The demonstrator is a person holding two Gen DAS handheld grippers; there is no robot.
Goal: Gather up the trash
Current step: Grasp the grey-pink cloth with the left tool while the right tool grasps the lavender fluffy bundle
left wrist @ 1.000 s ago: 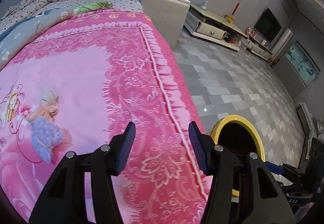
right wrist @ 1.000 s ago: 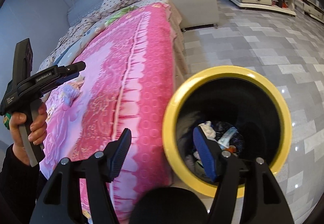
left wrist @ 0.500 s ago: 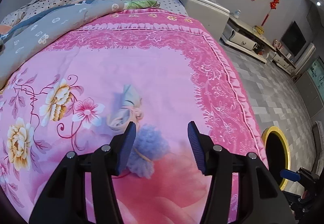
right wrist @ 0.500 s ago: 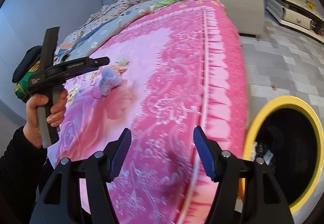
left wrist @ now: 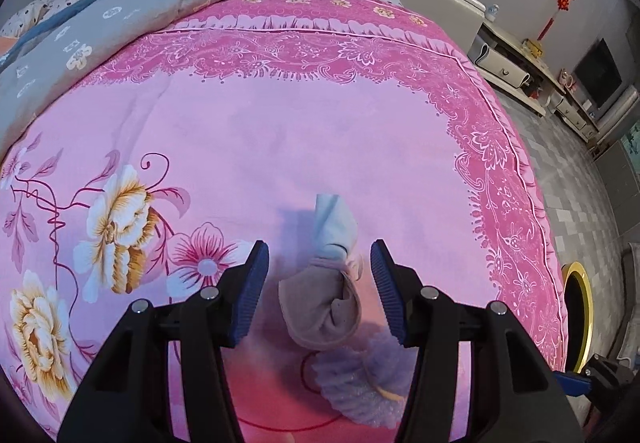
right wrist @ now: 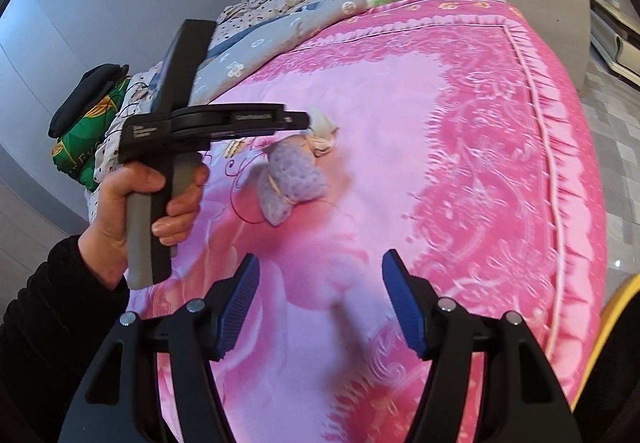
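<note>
A crumpled beige and pale blue paper wad [left wrist: 334,283] lies on the pink bedspread [left wrist: 280,147], and a purple foam net [left wrist: 360,387] lies just nearer to me. My left gripper [left wrist: 318,247] hovers over the wad, open, its blue pads on either side and clear of it. The right wrist view shows the same wad [right wrist: 322,133] and foam net [right wrist: 292,179] with the left gripper [right wrist: 304,121] above them, held by a hand [right wrist: 132,203]. My right gripper [right wrist: 320,259] is open and empty over bare bedspread, short of the net.
A yellow-rimmed black bin [left wrist: 576,307] stands on the tiled floor by the bed's right edge; its rim [right wrist: 616,307] shows at the lower right. A grey quilt [left wrist: 80,43] and pillows cover the bed's far end. A white nightstand [right wrist: 544,3] stands beyond.
Both grippers swung away from the bin and over the bed. The left one came down over the paper wad, now framed by its fingers. The bin slid to the frame edges.
</note>
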